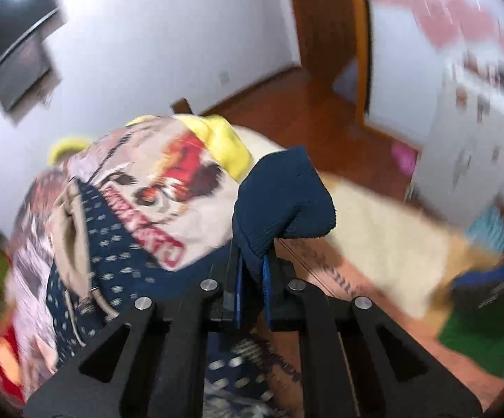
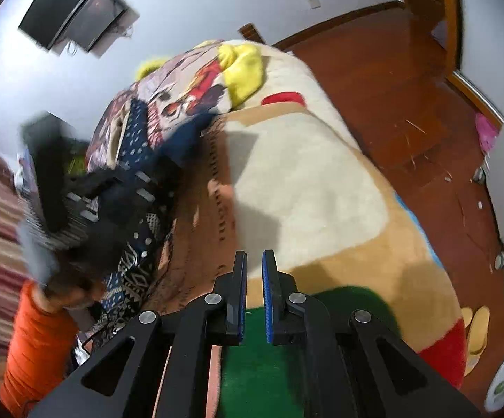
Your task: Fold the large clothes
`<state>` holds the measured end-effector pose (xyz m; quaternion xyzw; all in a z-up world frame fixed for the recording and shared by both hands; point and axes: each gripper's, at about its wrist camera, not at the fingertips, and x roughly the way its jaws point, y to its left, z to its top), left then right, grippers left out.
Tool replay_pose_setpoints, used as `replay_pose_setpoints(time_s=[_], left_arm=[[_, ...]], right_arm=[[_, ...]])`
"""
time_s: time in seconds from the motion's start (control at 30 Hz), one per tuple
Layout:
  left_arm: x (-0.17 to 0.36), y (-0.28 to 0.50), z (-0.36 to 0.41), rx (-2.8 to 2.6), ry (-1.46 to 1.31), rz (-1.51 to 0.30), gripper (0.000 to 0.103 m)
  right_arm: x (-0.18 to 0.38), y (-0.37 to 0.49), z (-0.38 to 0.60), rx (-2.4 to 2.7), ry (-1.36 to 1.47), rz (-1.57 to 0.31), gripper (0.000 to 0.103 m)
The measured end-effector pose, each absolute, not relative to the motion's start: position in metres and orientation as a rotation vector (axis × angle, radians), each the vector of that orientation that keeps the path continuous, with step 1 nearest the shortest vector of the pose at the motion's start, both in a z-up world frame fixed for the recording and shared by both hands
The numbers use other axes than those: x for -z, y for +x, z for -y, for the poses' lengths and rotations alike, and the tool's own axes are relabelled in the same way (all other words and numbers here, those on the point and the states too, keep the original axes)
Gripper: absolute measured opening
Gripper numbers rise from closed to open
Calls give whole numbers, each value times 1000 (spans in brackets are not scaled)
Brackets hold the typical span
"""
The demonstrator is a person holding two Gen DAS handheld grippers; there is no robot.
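White walls [image 2: 189, 10], reddish wooden floor [image 2: 373, 80], perhaps a wall-mounted television [image 2: 67, 3].

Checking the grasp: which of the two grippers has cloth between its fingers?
The left gripper: its fingers pinch the dark navy fabric fold. The right gripper holds nothing.

The left gripper [image 1: 252, 264] pointed steeply downward, its jaws pinched tight on a fold of navy cloth [image 1: 283, 195] that bunched up above the blue pads [image 1: 266, 278]. The right gripper [image 2: 254, 285] also angled down, its jaws drawn together with only a narrow slit between them and nothing held. In the right wrist view the left gripper appeared blurred at the left, carried by a hand [image 2: 67, 292] in an orange sleeve [image 2: 36, 341].
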<state>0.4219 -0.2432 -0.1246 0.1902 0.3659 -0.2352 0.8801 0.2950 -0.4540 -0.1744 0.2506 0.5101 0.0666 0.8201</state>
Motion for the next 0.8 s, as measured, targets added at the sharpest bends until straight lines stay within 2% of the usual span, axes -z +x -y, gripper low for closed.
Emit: replay_pose_setpoints(time_s=[0.17, 0.3, 0.57, 0.8], left_arm=[[51, 430, 149, 437, 125, -722, 9], [27, 435, 65, 348, -26, -722, 9], [51, 440, -80, 165, -236, -801, 9], [100, 435, -188, 35, -412, -890, 9]], right_arm=[[168, 317, 415, -211, 455, -1103, 5], [159, 342, 373, -283, 393, -1106, 5], [160, 393, 278, -392, 270, -1174, 5], [209, 425, 225, -385, 126, -1267, 5]])
